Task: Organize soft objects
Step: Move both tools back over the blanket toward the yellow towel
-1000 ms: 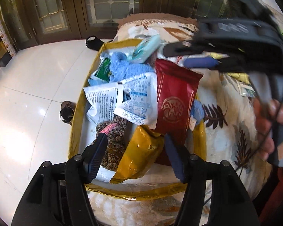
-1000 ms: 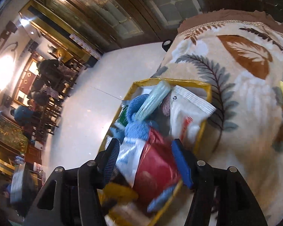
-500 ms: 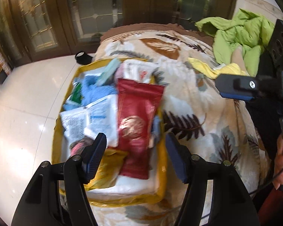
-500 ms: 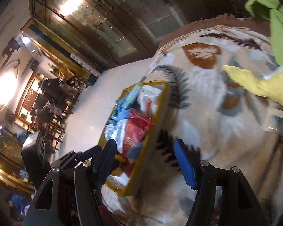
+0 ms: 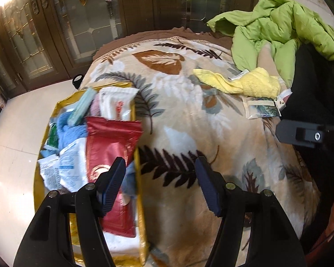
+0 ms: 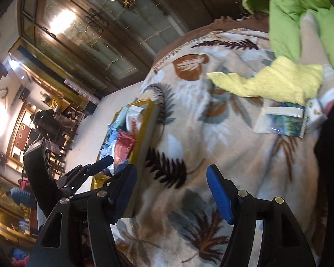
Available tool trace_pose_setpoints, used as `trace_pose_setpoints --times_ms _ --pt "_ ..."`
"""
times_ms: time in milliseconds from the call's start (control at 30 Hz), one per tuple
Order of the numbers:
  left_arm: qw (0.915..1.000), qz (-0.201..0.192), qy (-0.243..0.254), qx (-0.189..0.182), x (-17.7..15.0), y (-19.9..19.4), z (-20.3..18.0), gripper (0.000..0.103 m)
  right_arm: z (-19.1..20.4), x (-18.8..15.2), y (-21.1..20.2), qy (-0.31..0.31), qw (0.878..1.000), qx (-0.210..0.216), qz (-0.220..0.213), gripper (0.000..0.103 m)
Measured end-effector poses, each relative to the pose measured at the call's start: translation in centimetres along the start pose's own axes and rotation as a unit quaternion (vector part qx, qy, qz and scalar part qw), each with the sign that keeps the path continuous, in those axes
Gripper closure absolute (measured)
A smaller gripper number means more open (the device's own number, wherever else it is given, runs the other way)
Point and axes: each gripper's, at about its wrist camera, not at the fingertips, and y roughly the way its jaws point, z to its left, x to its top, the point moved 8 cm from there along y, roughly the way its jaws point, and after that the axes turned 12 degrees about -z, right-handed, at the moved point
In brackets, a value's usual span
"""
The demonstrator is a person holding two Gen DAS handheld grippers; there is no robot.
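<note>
We hold both tongs wide and empty above the leaf-patterned blanket. The left tongs hang over the near left part of the blanket, straddling the right rim of the gold-edged bag, which sits at the blanket's left edge and is already packed with soft things: a red pouch, a white wipes pack, blue cloth and printed white packets. The right tongs hang just to the right of that bag, over bare blanket.

What remains loose lies toward the far right corner: the yellow towel, and touching its near edge a small clear sachet. Behind them a crumpled green quilt is heaped at the far right edge.

The relation that matters is this: the towel lies ahead and to the right of both tongs, well apart from the bag, and its long axis runs across our view, roughly left to right, with a thin tail pointing back toward the bag. We judge the right tongs the nearer and better placed, since the towel and sachet sit closer to the centre of the right wrist view. A grasp across the towel's thick right end would likely gather more cloth than one on the tail.
</note>
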Motion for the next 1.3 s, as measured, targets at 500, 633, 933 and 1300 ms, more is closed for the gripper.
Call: trace_pose_setpoints --times_ms 500,633,933,1300 --pt "0.9997 0.005 0.022 -0.003 0.1 2.0 -2.1 0.039 -3.9 -0.4 -1.5 0.009 0.999 -0.046 -0.011 0.035" --pt "0.9996 0.012 0.025 -0.009 0.0 2.8 -2.9 0.039 -5.4 -0.2 -2.0 0.026 0.998 -0.054 -0.017 0.035" --pt "0.999 0.009 0.015 -0.04 1.8 4.7 -4.9 0.039 -8.4 0.5 -2.1 0.07 0.994 -0.071 -0.032 0.034" --pt "0.9937 0.004 0.035 -0.106 5.4 8.8 -9.0 0.039 -11.6 1.4 0.1 0.105 0.987 -0.119 -0.023 0.03"
